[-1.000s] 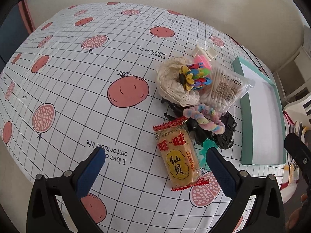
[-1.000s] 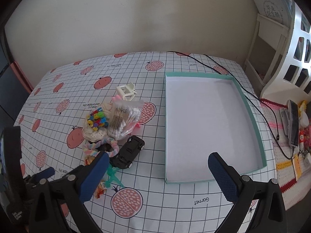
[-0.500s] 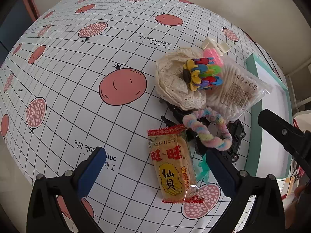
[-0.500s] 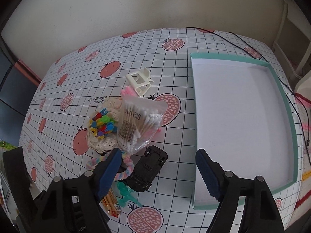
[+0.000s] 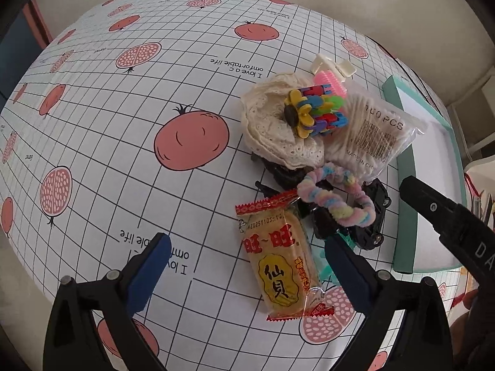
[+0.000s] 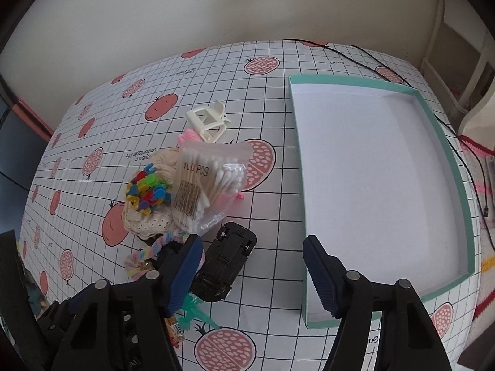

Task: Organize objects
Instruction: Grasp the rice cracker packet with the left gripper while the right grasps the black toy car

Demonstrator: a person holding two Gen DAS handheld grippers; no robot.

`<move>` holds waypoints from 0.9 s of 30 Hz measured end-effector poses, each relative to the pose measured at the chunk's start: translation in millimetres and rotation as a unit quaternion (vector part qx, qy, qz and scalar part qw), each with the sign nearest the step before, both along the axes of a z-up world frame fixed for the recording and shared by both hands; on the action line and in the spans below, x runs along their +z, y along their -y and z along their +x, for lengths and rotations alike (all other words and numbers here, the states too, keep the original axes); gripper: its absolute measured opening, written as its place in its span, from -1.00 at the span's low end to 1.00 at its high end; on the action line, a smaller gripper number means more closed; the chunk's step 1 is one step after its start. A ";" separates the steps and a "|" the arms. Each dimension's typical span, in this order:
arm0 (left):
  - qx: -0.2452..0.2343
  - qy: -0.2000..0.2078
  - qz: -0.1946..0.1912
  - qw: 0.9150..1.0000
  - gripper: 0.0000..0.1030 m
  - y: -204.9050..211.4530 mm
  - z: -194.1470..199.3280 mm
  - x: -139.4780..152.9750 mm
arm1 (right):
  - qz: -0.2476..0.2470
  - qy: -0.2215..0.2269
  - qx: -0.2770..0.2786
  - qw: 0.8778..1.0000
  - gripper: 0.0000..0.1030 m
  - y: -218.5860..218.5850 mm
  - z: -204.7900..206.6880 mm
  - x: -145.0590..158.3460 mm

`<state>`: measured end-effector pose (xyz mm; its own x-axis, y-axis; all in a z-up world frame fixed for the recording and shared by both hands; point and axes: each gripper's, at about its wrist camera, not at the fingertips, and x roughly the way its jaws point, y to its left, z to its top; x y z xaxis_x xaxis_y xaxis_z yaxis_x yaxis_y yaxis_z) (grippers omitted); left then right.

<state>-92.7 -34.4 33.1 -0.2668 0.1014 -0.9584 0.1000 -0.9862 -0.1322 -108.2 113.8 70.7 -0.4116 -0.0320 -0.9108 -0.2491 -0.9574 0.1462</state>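
Both hand-held tools are hovering over the grid-printed, pomegranate-patterned tablecloth (image 5: 123, 142), each with its blue ribbed pads spread wide and gripping nothing. The left gripper (image 5: 244, 269) is sitting just above the glossy, crinkle-edged rice-cracker packet in red and yellow wrap (image 5: 280, 261), whose long axis is running roughly away from the camera, tilted slightly left at the far end. The right gripper (image 6: 252, 270) is straddling the gap between the black plastic toy car (image 6: 224, 262), lying wheels-up with its length pointing diagonally toward the far right, and the shallow rectangular cardboard tray with mint-green rim and white floor (image 6: 439, 123), which is lying empty on the table's right side. Heaped left of the tray: a clear crackly bag of cotton swabs (image 6: 205, 187), a cream perforated lace bundle (image 5: 272, 130), interlocking bright plastic pieces (image 5: 318, 111), a fuzzy pastel twisted loop (image 5: 335, 199), and a cream plastic claw clip (image 6: 208, 120).
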 end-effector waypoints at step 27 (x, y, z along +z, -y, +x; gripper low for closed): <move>-0.004 0.037 0.043 0.998 0.59 18.9 2.7 -15.0 | -0.016 0.053 0.005 0.998 0.03 17.7 -4.3 -39.1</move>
<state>-90.0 -53.3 18.1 -0.1954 0.1858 -0.9630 0.1048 -0.9723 -0.2089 -112.4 96.1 31.6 -0.3131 -0.0652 -0.9475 -0.2561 -0.9549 0.1504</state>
